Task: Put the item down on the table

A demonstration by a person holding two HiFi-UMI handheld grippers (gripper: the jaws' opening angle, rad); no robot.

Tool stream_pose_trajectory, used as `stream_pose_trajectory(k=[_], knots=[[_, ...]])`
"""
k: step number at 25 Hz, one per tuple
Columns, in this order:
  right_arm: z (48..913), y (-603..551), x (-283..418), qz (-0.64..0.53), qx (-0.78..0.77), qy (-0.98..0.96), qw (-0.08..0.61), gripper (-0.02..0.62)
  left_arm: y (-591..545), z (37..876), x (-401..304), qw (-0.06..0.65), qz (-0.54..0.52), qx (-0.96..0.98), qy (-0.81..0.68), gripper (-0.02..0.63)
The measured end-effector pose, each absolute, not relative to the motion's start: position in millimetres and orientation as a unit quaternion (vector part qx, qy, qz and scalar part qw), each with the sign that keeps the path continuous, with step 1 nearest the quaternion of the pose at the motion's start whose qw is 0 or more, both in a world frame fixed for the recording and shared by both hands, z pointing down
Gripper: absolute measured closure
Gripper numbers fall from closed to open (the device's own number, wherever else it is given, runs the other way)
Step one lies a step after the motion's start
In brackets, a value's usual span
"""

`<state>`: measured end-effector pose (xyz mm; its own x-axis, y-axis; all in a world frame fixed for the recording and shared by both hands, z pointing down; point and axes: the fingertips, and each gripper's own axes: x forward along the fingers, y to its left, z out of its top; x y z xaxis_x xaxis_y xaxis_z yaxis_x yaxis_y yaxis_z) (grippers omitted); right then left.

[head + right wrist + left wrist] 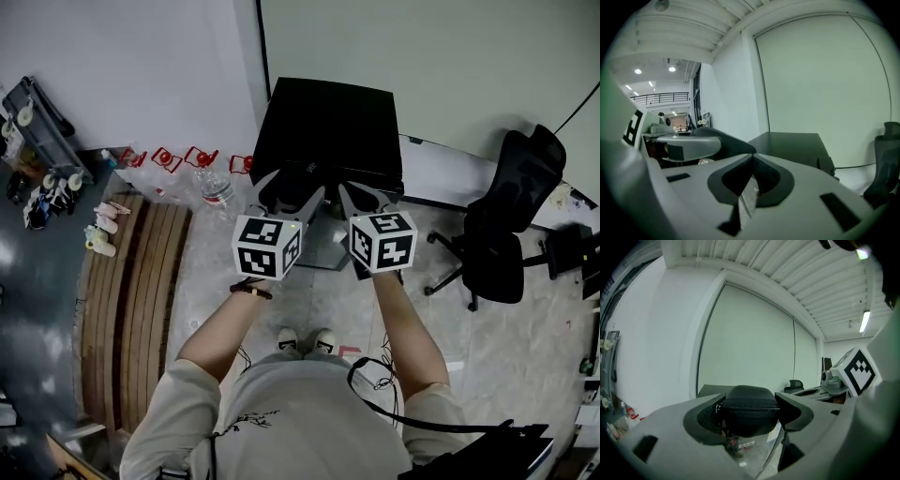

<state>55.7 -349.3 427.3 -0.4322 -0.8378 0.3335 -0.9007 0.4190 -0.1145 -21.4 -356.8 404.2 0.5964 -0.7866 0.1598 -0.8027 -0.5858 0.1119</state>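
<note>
Left gripper view shows the left gripper [749,409] with its fingers [705,416] pinching a black zipped case [747,401] from both sides. The case is rounded, and its zip runs level across the front with the pull at the left end. No brand or print can be made out on it. The case hangs in the air, not resting on anything. The flat black top of the bench [710,390] shows behind it, farther off. Below the case stands a clear plastic bottle [733,444] with a label too small to read.

In the right gripper view, the right gripper [752,159] has its fingers [729,180] pressed together tip to tip, with nothing between them. The left gripper's grey body crosses the left part of that view.

From the head view, the person holds both grippers side by side at the near edge of the bench, with arms stretched forward. Each gripper carries a marker cube [267,246] printed with black-and-white square patterns. These are codes rather than words. The case is only a dark shape between the left fingers here.

The clear bottle stands on the floor just left of the bench, near a row of small red objects [178,157] along the wall. A slatted wooden platform [131,300] lies farther left. A black office chair [511,225] stands to the right, well apart from the bench. The person's white shoes [305,339] show below the grippers.
</note>
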Motion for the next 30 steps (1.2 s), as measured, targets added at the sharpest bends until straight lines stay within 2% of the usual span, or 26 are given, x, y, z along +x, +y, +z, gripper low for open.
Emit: stream_pose_trajectory(k=[11,30], knots=[[433.4,-416.7,50.3,0.159,0.51,-0.836,0.127,0.589,-440.8,421.1,-7.7,0.055,0.07,0.877,-0.472,0.27],[455.4,-438.8,55.2,0.171,0.501,-0.836,0.141,0.589,-467.8,472.2,0.5,0.055,0.148,0.863,-0.48,0.27]])
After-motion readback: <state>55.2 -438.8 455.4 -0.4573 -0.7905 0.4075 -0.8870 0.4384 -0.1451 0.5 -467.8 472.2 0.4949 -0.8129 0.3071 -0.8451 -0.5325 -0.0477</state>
